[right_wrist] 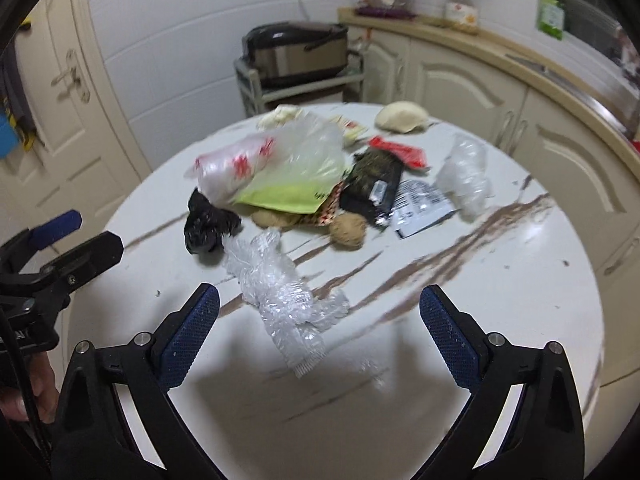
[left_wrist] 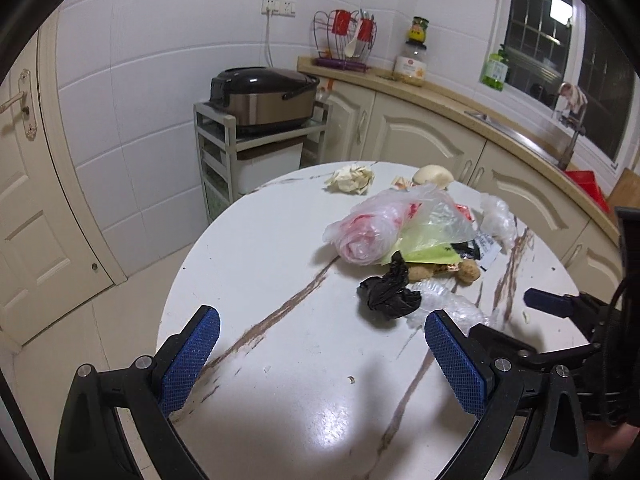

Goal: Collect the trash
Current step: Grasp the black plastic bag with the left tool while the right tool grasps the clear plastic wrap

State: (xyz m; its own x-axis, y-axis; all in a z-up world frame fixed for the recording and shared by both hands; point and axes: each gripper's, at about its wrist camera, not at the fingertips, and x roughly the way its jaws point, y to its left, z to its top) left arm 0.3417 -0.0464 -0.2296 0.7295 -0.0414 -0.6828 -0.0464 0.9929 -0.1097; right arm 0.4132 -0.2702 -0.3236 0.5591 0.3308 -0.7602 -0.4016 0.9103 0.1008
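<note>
Clear plastic wrap [right_wrist: 280,300] lay straight ahead of right hand-held gripper [right_wrist: 320,320], long axis running away toward black bag [right_wrist: 208,224]; both hand-held grippers released, left [left_wrist: 322,344] farther off

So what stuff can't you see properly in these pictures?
- Brown lumps: half buried under the clear plastic bag with red print in both views; can't tell what they are.
- Black-and-white wrapper: its print is blurred, right wrist view.
- Any bin for the trash: outside both views.
</note>
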